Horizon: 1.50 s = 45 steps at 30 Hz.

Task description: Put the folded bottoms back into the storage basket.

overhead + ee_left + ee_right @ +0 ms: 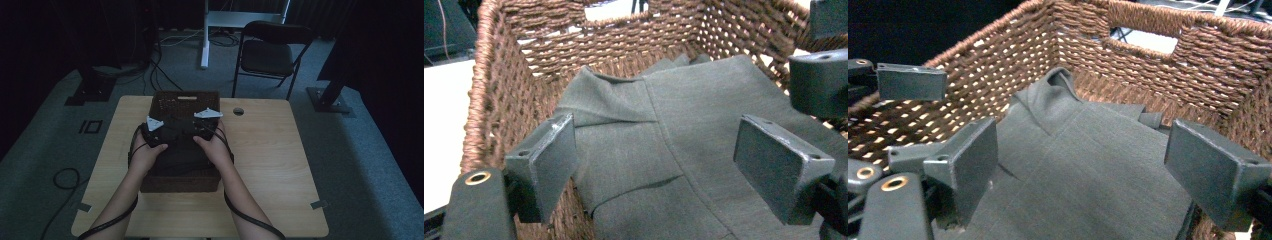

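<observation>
A brown wicker basket (185, 96) stands on the light wooden table (280, 150), and a dark grey folded garment (180, 157) lies inside it. The left gripper (162, 131) and the right gripper (204, 126) hover side by side just above the cloth, each held in a hand. In the left gripper view the left gripper (663, 152) stands open over the garment (704, 110), with the basket wall (499, 100) close on its left. The right gripper (1090, 162) is open too, above the garment (1088, 140) and facing the far basket wall (1173, 60). Neither holds anything.
A black folding chair (270, 52) and a white desk leg (204, 35) stand beyond the table. Cables (65, 177) lie on the carpet at the left. A round cable hole (238, 111) sits in the tabletop right of the basket.
</observation>
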Available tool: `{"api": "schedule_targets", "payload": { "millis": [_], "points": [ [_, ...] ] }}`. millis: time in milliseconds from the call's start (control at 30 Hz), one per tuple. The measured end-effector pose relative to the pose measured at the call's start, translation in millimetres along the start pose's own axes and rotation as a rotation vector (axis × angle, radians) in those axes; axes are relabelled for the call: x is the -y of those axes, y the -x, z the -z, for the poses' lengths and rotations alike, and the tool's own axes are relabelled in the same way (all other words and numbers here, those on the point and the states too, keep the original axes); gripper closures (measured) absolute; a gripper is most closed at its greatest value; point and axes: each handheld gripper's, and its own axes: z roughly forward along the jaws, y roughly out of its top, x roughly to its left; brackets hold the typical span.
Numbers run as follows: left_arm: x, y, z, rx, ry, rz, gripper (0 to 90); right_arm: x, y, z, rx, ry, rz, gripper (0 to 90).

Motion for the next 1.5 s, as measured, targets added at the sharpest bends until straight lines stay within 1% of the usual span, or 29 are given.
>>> {"api": "schedule_targets", "payload": {
  "millis": [33,67,100,133,200,267,400,467,500,533,567,633,667,733,767,800,867,933,967,1067,1167,1233,1300,1367,1400,1467,1500],
  "points": [
    [0.0,0.0,0.0,0.0,0.0,0.0,18.3,-1.5,0.8,2.1,-0.005,0.0,-0.002,13.2],
    [-2.5,-0.1,3.9,0.002,0.015,0.005,18.3,-2.8,1.3,4.2,0.002,0.005,0.006,13.3],
    [-2.5,-0.1,3.9,0.002,0.015,0.005,18.3,-2.8,1.3,4.2,0.002,0.005,0.006,13.3],
    [-5.4,0.3,8.6,0.005,0.022,0.006,18.3,-4.7,3.7,8.6,0.011,0.011,0.032,12.9],
    [-6.6,0.5,10.6,0.008,0.028,0.007,18.3,-6.1,6.2,13.0,0.02,0.01,0.048,12.9],
    [-9.7,1.2,16.4,0.01,0.04,0.004,18.3,-7.2,8.0,16.6,0.01,0.016,0.042,12.7],
    [-14.5,0.8,25.8,0.017,0.062,0.008,18.2,-8.4,14.9,23.5,0.038,0.011,0.052,12.6],
    [-15.9,0.3,28.8,0.019,0.069,0.011,18.3,-9.2,19.0,28.1,0.053,0.028,0.04,12.7],
    [-18.0,-0.2,33.7,0.021,0.08,0.013,18.2,-9.4,20.7,29.9,0.056,0.033,0.041,12.6],
    [-18.0,-0.2,33.7,0.021,0.08,0.013,18.2,-9.4,20.7,29.9,0.056,0.033,0.041,12.6],
    [-19.6,-0.3,37.7,0.027,0.09,0.01,17.9,-10.0,23.0,33.3,0.059,0.039,0.039,12.6],
    [-20.5,-0.7,40.7,0.03,0.096,0.007,17.2,-10.5,25.1,36.3,0.062,0.045,0.035,12.6],
    [-20.9,-1.3,42.9,0.041,0.104,0.003,17.2,-10.6,25.7,37.4,0.058,0.043,0.035,12.6],
    [-21.6,-1.8,45.9,0.054,0.114,0.017,17.2,-10.8,27.1,40.8,0.056,0.041,0.043,12.6],
    [-21.6,-2.1,47.3,0.058,0.117,0.015,17.2,-10.7,27.9,42.0,0.054,0.041,0.049,12.6],
    [-21.5,-2.3,48.7,0.063,0.118,0.004,17.2,-10.5,28.5,43.3,0.051,0.04,0.049,12.6],
    [-20.9,-2.9,51.3,0.065,0.113,0.0,17.2,-9.9,29.8,46.0,0.056,0.037,0.053,12.6],
    [-20.2,-4.0,54.1,0.071,0.121,0.014,17.2,-9.3,31.5,48.6,0.057,0.039,0.058,12.5],
    [-20.0,-4.5,55.2,0.071,0.122,0.016,17.2,-8.9,32.7,50.3,0.059,0.04,0.05,12.5],
    [-19.3,-6.1,58.5,0.07,0.128,0.012,17.2,-8.5,34.7,53.1,0.067,0.041,0.057,12.6],
    [-17.5,-9.6,63.9,0.076,0.132,0.007,17.1,-6.7,40.2,59.3,0.081,0.046,0.055,12.5],
    [-15.6,-12.4,66.8,0.071,0.134,0.003,17.1,-5.4,42.5,61.8,0.086,0.047,0.052,12.5],
    [-12.9,-15.7,69.3,0.054,0.136,-0.001,17.1,-3.5,45.5,64.9,0.088,0.045,0.058,12.5],
    [-12.0,-16.8,70.1,0.055,0.137,-0.002,17.2,-1.1,48.4,67.3,0.095,0.047,0.052,12.5],
    [-9.1,-19.6,72.3,0.059,0.146,0.008,17.2,0.5,50.4,68.7,0.097,0.045,0.057,12.5],
    [-7.8,-20.9,73.6,0.055,0.152,0.007,17.2,3.6,53.9,71.6,0.105,0.049,0.054,12.6],
    [-5.0,-23.7,75.9,0.049,0.154,0.011,17.2,5.2,55.9,73.0,0.108,0.05,0.052,12.5]
  ]
}}
